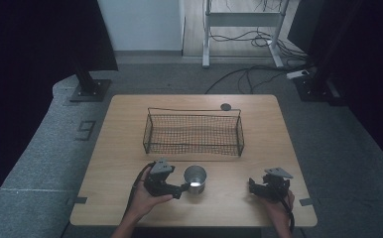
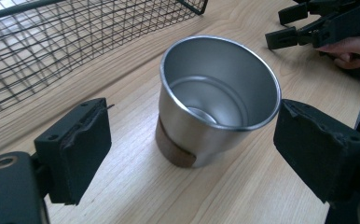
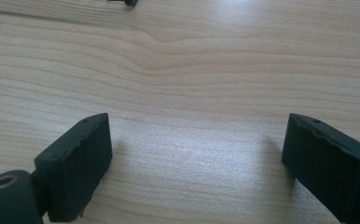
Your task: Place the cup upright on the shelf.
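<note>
Black jaws of the left gripper [image 1: 183,188] are spread wide, one each side of a steel cup [image 1: 195,179], holding nothing. In the left gripper view the cup [image 2: 218,100] stands upright between the two pads, nearer the right one; that pad overlaps the rim in the view, but contact can't be confirmed, and the left pad is clearly apart. The cup is bare metal, empty inside, with a brown band around its base. It sits on the wooden table [image 1: 115,158], near the front edge, just in front of the wire mesh basket [image 1: 193,132].

Basket is black wire, rectangular, nothing visible inside, at table centre. A small dark round disc [image 1: 225,106] lies on the table behind the basket's right rear corner.

Right gripper [image 1: 253,187] is well apart from the cup, near the front right of the table, held low over the wood. Its jaws are also released, wide apart, with bare table [image 3: 187,93] between them and nothing grasped. Whether the pads touch the tabletop can't be told.

Counts: two grippers, two hands, one cup, one basket, one disc, one table. Left hand [image 1: 147,198] wraps its gripper from below; right hand [image 1: 279,206] does the same.
</note>
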### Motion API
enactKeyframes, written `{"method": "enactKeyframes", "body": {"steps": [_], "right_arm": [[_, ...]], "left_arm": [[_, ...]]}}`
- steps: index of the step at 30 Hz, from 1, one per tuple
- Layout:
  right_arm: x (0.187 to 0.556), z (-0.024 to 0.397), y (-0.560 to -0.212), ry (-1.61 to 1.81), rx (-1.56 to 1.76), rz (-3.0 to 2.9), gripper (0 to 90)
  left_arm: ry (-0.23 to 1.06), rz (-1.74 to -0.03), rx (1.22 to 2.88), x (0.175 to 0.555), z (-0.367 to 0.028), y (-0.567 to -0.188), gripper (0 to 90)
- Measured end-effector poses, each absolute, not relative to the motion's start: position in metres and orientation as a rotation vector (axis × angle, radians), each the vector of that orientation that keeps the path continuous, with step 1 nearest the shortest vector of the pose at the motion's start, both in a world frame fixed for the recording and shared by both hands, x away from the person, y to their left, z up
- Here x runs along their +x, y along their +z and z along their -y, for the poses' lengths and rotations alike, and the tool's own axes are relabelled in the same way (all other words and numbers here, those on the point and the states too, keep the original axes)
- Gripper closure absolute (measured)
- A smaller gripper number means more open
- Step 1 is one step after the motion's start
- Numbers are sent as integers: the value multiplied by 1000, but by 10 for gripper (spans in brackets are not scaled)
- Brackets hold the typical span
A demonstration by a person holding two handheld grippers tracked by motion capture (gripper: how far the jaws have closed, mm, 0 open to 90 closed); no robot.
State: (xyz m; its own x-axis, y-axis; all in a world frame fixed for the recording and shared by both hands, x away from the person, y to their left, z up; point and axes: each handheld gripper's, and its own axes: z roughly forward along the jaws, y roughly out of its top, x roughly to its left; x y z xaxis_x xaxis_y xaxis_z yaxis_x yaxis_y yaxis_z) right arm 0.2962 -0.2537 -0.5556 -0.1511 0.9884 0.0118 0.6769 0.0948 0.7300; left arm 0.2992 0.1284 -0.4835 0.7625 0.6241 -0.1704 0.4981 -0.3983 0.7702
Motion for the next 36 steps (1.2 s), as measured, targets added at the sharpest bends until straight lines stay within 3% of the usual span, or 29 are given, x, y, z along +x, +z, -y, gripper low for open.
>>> {"method": "enactKeyframes", "body": {"steps": [36], "right_arm": [[296,254,-555,832,1628,-1884,92]], "left_arm": [[158,-817,2134,317,-79,-506,74]]}}
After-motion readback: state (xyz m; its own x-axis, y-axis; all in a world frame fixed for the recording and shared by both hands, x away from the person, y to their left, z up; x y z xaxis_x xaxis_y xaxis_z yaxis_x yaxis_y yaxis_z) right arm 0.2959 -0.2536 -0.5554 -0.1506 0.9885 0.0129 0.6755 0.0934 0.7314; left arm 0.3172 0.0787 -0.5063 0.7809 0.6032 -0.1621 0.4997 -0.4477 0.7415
